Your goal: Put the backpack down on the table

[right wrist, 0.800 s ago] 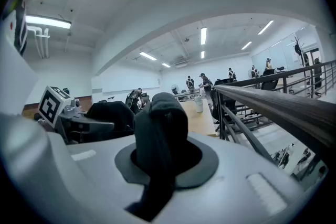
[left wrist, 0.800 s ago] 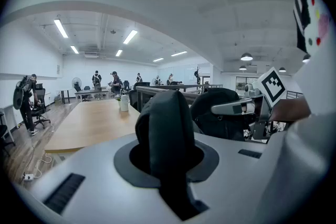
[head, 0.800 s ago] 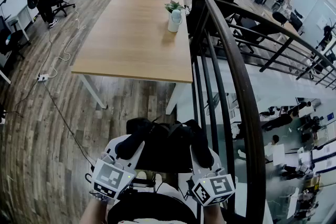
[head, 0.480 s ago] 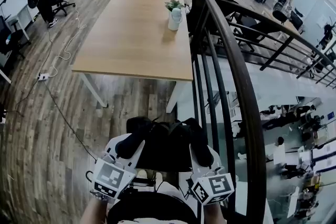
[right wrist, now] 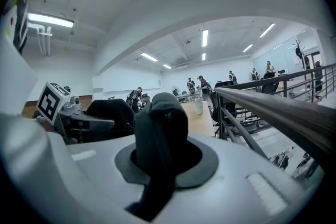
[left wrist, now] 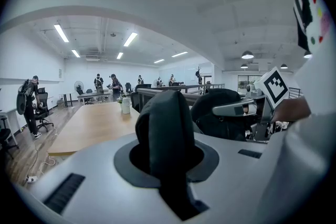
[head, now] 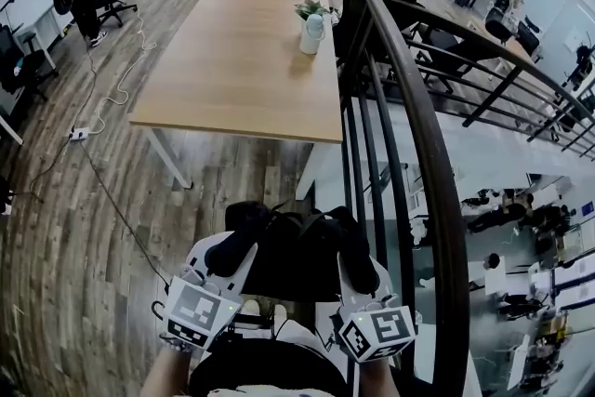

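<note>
- left gripper point(left wrist: 166, 150): jaws clamped on left strap point(left wrist: 160, 118) of black backpack point(head: 290, 263)
- right gripper point(right wrist: 159, 157): jaws clamped on right strap point(right wrist: 160, 123)
- backpack held up between both grippers, close to the person, well apart from wooden table point(head: 232, 79) ahead
- railing point(head: 420, 139) just to the right

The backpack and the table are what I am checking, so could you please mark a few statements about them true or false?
1. The backpack lies on the table. False: it is held in the air, short of the table.
2. The left tongs and the right tongs are both shut on the backpack. True.
3. A potted plant stands on the table. True.
4. In the head view the railing runs along the table's left side. False: it runs along the right side.
</note>
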The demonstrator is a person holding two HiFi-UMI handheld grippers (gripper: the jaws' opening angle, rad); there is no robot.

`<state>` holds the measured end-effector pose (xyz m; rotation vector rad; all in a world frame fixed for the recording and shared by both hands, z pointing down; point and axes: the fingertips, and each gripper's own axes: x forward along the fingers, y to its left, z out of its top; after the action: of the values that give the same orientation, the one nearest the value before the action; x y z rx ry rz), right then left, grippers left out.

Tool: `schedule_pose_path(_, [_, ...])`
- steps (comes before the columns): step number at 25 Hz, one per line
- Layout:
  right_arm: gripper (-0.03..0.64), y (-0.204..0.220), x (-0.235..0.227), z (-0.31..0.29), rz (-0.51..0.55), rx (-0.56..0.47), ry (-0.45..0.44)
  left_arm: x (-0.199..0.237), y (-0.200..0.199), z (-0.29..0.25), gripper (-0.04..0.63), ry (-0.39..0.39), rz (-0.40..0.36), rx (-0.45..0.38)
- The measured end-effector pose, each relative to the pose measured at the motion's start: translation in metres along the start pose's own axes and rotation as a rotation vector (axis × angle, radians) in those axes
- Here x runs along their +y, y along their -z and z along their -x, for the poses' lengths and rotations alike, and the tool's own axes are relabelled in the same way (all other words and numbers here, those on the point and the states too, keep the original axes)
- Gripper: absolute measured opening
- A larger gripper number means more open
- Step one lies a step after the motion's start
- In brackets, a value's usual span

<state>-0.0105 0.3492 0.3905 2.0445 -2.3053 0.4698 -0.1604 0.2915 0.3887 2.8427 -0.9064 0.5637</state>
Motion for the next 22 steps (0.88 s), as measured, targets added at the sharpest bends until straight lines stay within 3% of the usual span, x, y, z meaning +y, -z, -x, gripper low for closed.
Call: schedule_pose_path(22, [0.054,-0.008,-0.036,0.020,0.019,-0.040,-0.075,-0.037,-0.010,-0.006,0.061,-0.111,-0.010,-0.042])
